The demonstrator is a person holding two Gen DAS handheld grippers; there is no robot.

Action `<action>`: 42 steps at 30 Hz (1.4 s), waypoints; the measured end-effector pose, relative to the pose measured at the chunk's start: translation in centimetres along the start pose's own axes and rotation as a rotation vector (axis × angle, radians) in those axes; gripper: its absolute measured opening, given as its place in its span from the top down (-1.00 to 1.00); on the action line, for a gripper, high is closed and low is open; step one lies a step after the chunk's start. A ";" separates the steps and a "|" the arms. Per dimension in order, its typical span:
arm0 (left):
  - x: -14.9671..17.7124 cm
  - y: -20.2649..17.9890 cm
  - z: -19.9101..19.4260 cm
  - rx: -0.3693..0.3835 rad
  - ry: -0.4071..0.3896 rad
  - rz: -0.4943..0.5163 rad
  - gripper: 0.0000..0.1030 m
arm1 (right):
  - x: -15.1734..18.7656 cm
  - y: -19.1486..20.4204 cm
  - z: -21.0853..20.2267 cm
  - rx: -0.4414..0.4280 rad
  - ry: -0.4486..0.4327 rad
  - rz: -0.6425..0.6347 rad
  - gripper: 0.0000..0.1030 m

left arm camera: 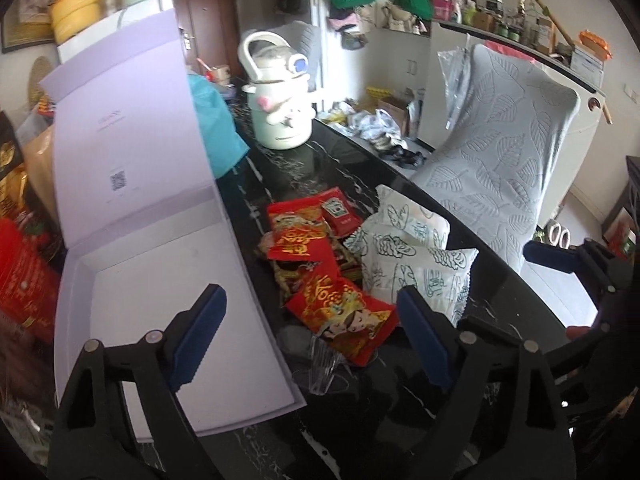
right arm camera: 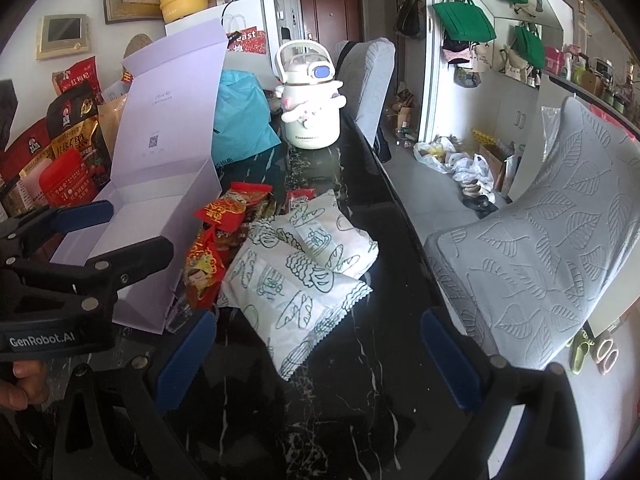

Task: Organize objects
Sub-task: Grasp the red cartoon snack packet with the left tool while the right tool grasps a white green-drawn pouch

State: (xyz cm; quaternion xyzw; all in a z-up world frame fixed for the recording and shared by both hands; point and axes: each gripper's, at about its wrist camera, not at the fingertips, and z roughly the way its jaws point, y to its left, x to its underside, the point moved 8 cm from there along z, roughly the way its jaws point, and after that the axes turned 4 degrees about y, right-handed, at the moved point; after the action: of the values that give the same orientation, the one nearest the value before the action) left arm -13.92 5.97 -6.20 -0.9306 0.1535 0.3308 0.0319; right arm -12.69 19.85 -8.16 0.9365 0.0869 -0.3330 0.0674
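While both grippers hung spread and empty, left gripper [left arm camera: 312, 336] low centre, right gripper [right arm camera: 316, 356] lower centre, red foil snack packets [left arm camera: 340, 312] overlapped mid-frame beside open lilac cardboard box [left arm camera: 100, 264]; a pinch risked dragging neighbours.

On the tabletop [left arm camera: 320, 168], the open box [left arm camera: 168, 280] is lying at nine o'clock of the snack packets [left arm camera: 340, 312]; the bread packs [left arm camera: 416, 256] are sitting at three o'clock, the kettle [left arm camera: 280, 112] standing at twelve, behind them.
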 end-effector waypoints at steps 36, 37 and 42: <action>3.8 -3.7 4.1 0.169 0.235 0.090 0.42 | 2.2 1.2 4.5 -0.216 0.067 -0.022 0.05; 4.1 -4.1 3.9 0.172 0.239 0.098 0.42 | 2.3 1.1 4.3 -0.218 0.066 -0.018 0.08; 5.5 -5.4 3.2 0.200 0.258 0.110 0.42 | 3.5 0.7 2.9 -0.217 0.061 0.000 0.14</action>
State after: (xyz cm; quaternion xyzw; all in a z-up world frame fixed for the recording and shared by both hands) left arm -10.18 10.18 -12.35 -0.9477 0.2390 0.1930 0.0864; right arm -11.60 19.04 -12.59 0.9333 0.1245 -0.2931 0.1659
